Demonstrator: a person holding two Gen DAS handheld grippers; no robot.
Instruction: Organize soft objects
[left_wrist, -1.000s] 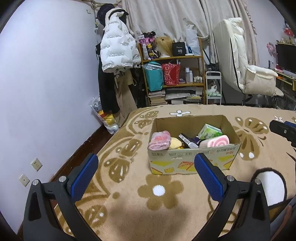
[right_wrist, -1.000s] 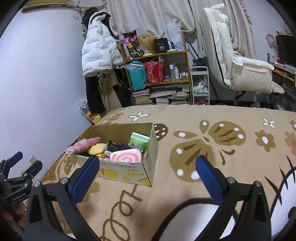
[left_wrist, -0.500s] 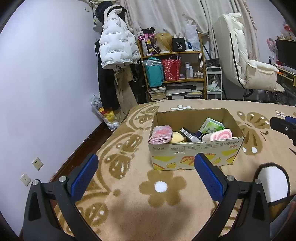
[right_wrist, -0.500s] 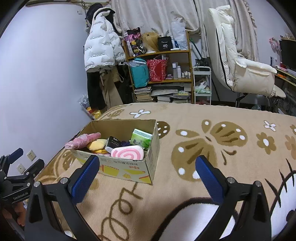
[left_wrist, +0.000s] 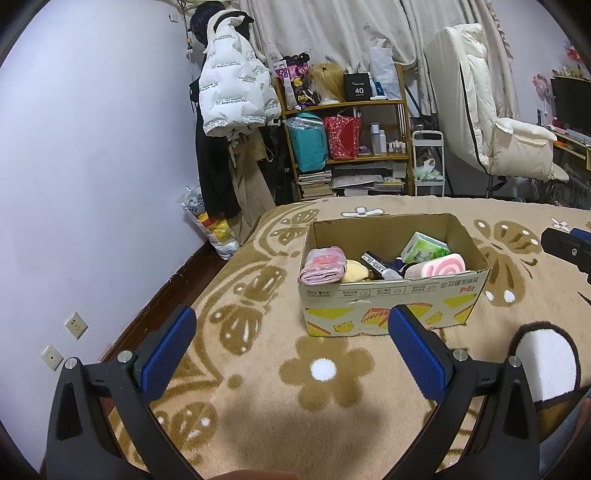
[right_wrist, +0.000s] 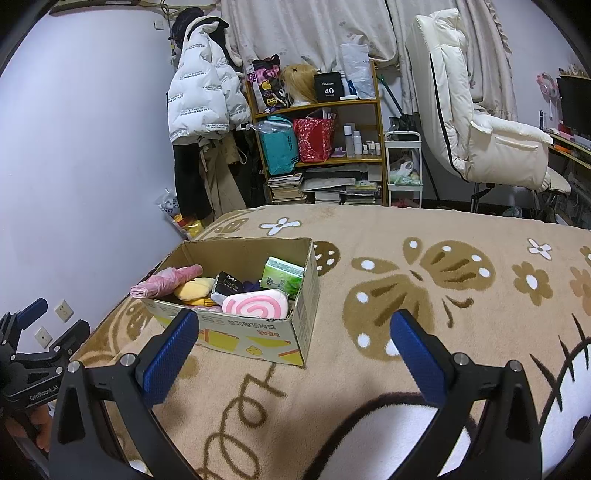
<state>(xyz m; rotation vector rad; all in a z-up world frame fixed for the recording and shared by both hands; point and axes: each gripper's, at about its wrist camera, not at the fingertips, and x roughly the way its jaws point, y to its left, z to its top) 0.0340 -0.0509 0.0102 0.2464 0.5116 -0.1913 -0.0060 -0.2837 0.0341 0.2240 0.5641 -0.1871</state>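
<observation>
Two grippers, both with jaws spread wide and nothing between them. From my left gripper (left_wrist: 291, 345) the cardboard box (left_wrist: 391, 295) sits straight ahead on the tan flower blanket (left_wrist: 258, 387), nothing blocking it. My right gripper (right_wrist: 293, 349) sees it off to the left. The box's long side runs left-right across the left view. Inside: a rolled pink cloth (left_wrist: 322, 266) at the left end, poking over the rim, a yellow plush (left_wrist: 354, 270), a green tissue pack (left_wrist: 424, 251) tilted, and a pink swirl cushion (left_wrist: 436, 266) at the right. A cluttered shelf (left_wrist: 347, 140) and a white chair (left_wrist: 491, 125) stand beyond the bed.
</observation>
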